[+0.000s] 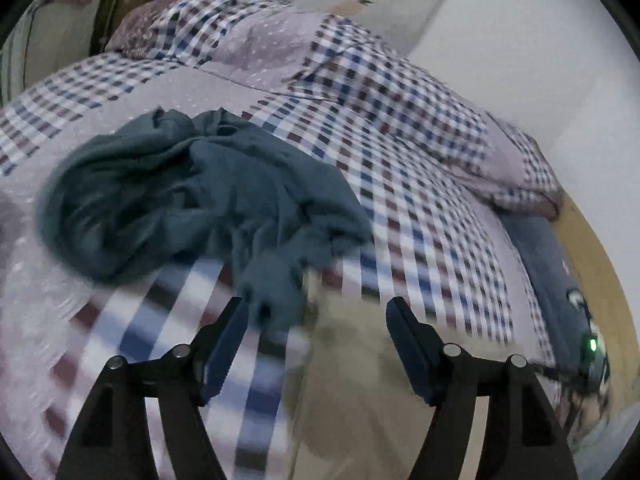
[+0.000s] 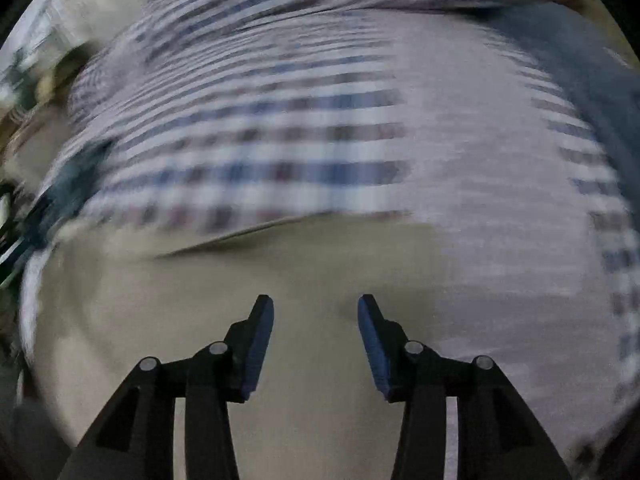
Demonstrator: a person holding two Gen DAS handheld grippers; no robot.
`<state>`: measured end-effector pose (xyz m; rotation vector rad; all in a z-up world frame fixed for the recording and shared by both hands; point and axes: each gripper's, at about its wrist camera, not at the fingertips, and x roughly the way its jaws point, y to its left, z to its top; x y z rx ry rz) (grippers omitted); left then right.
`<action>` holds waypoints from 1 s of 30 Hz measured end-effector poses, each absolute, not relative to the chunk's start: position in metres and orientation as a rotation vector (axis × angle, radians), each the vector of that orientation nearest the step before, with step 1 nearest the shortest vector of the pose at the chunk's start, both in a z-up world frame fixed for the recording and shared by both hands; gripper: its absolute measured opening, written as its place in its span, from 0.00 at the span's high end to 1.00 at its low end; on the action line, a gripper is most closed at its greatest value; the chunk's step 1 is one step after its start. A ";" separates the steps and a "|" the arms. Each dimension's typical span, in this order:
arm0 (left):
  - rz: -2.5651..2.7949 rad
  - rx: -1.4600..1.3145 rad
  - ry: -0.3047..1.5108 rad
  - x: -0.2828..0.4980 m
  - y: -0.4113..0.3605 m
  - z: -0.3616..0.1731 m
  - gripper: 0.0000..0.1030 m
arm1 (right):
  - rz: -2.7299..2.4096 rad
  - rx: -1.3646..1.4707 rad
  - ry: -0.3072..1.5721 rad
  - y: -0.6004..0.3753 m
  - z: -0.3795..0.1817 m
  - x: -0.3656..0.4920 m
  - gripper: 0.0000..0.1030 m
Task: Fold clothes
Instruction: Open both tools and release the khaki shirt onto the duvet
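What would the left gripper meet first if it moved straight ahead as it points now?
Probably the near edge of the crumpled teal garment, which hangs between the fingers of the open left gripper, above the checked bedsheet. Blur makes depth uncertain.

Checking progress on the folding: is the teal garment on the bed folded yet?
Not folded. The teal garment lies bunched in a wrinkled heap on the checked bedspread, with no flat layers or straight edges.

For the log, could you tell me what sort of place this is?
Most likely a bedroom: a bed with a checked sheet, a matching pillow, and a crumpled teal garment lying on it.
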<state>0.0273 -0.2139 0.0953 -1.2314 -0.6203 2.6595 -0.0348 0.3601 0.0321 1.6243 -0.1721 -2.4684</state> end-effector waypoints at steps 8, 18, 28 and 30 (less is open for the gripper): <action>2.645 -1.274 -0.656 0.117 -0.231 0.093 0.27 | -2.311 1.625 0.051 0.227 0.008 -0.062 0.56; 2.582 -1.307 -0.546 0.171 -0.239 0.087 0.27 | -2.739 1.383 -0.197 0.244 0.072 -0.102 0.56; 2.361 -1.493 0.034 0.201 -0.173 0.045 0.57 | -2.555 1.288 -0.097 0.183 0.082 0.029 0.56; 2.346 -1.504 0.053 0.203 -0.174 0.039 0.63 | -2.529 1.271 -0.058 0.178 0.087 0.059 0.56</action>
